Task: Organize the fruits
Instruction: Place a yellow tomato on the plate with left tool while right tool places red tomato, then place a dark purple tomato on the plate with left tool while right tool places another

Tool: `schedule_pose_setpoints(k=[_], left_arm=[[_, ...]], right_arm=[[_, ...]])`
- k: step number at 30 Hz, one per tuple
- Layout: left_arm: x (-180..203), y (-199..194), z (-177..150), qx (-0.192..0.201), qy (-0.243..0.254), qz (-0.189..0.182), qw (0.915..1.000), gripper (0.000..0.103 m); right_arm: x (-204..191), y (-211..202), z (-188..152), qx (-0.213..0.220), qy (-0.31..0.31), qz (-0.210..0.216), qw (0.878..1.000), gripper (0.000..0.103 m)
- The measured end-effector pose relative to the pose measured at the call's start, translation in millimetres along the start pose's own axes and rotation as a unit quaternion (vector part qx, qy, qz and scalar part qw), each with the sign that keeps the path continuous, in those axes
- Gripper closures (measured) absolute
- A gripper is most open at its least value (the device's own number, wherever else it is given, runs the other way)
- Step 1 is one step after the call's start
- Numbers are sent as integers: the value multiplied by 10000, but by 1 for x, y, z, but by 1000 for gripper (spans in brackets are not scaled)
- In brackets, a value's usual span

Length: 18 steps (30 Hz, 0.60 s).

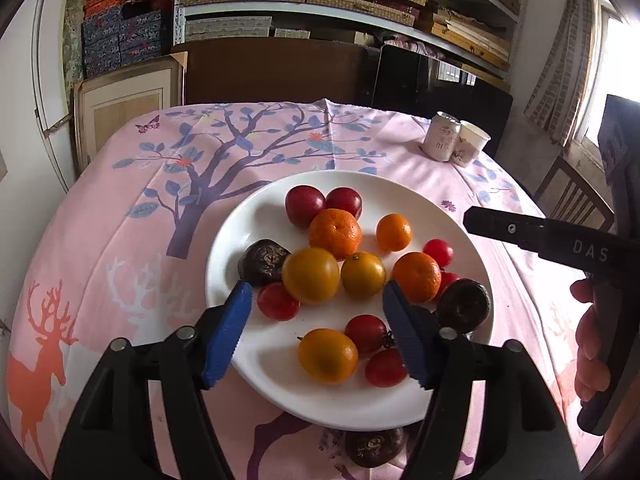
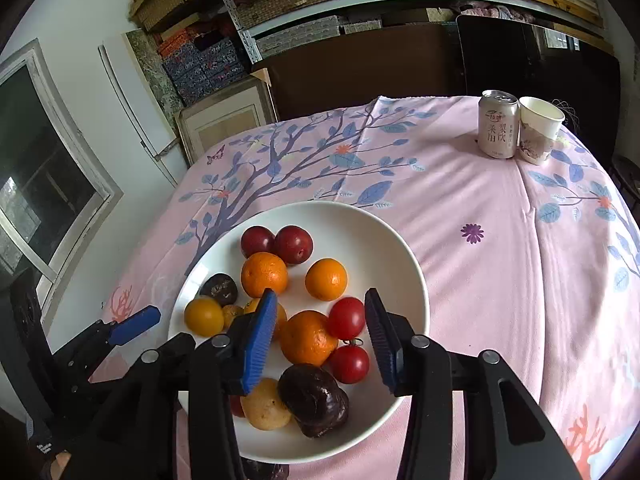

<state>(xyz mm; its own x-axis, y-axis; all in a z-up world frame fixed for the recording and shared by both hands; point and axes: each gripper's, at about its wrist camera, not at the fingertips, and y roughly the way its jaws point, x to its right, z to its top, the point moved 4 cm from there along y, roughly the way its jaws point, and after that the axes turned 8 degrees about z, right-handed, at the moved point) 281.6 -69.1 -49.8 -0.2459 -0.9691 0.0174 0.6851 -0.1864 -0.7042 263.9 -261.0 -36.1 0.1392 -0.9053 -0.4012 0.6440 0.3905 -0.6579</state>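
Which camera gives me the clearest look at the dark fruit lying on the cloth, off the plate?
The left wrist view. The dark fruit lies on the tablecloth just below the near rim of the plate, between the gripper's arms. The right wrist view shows only a dark sliver of it at the bottom edge.

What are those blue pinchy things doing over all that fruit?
A person holds a gripper in each hand above a white plate full of fruit: oranges, red and yellow tomatoes, plums and dark wrinkly fruits. The left gripper and right gripper are both open and hold nothing yet. One dark fruit lies off the plate on the pink tablecloth. A can and a paper cup stand at the far corner.
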Motion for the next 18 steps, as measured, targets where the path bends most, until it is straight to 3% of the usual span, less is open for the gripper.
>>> schedule_pose_setpoints(k=[4,10,12,14,18], left_arm=[[5,-26,-27,159,450,5,9989,37],[31,-45,-90,136,1568,209,9873,37],[37,-38,-100,43,1691,287,9852,39],[41,-25,-104,-158,1704,267,9849,49],[52,-14,-102,-205,1736,164,9845,52]], right_arm=[[0,-21,-27,62,-35,90,9999,57],[5,-50,-99,93,31,288,9995,56],[5,-51,-114,43,73,311,9995,56],[3,-50,-125,-41,56,331,9994,56],[-1,-51,-132,-84,-19,272,9996,56]])
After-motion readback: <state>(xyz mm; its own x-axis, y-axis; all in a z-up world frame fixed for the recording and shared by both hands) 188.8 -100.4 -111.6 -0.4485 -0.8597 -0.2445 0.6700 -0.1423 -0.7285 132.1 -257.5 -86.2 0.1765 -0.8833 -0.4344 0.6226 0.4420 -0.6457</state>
